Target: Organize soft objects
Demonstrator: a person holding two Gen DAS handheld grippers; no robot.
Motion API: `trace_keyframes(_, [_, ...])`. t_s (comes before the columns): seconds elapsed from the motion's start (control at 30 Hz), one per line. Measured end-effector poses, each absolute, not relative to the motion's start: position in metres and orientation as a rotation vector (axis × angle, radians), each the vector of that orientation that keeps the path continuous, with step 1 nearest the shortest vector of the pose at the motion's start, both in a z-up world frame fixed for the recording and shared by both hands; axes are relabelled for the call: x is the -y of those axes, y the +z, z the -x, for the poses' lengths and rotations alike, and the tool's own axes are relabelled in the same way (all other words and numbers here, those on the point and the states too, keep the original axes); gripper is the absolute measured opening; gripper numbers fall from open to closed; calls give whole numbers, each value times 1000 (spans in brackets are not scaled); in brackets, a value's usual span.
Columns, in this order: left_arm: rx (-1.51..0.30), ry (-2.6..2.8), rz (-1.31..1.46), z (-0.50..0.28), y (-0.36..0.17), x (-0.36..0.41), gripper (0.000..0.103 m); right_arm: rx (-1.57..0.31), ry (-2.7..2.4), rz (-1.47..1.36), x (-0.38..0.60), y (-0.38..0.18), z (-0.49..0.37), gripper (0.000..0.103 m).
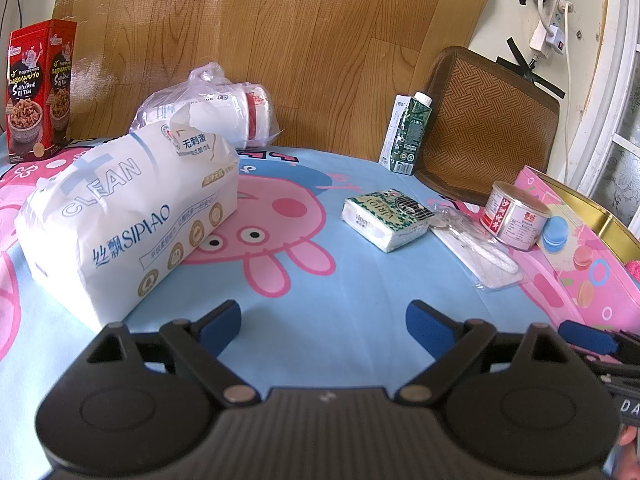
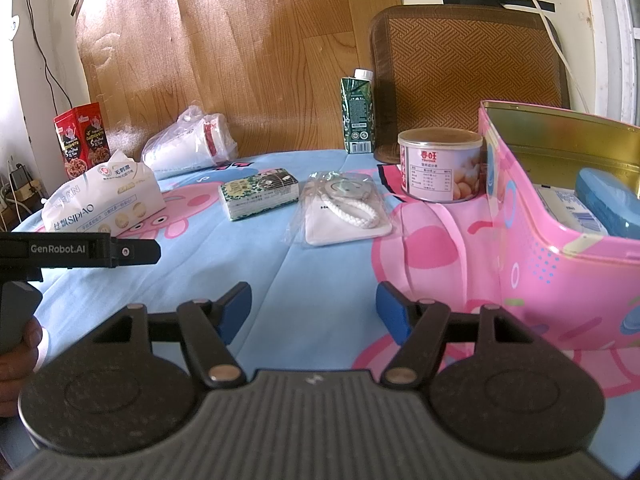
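Blue-padded left hand-held gripper (image 1: 324,322) and right hand-held gripper (image 2: 314,312) both gape empty; soft white tissue pack (image 1: 128,216), just ahead-left of the left one, wants a gentle, centred squeeze.

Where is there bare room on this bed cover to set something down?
Bare cover lies in front of both open grippers, left gripper and right gripper, and between the big tissue bag and the small tissue pack. It is crowded from that pack past the clear packet and can to the pink tin.
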State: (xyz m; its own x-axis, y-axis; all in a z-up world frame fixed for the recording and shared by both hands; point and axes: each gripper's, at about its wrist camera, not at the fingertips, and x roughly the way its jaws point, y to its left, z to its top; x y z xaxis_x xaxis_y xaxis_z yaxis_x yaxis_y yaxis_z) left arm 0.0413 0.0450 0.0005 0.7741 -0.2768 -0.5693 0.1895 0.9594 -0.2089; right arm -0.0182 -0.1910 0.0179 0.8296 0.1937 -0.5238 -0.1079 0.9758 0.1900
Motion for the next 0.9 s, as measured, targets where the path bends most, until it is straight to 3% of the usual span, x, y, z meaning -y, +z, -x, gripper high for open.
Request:
trace_keyframes(0.7, [-629,-266,166,-41,1,-49,93,-562,142,-120,186,21,17,72])
trace_keyframes(0.9, [-632,-274,194,-42,1,-54,93,-488,135,-47,178,37,2,82])
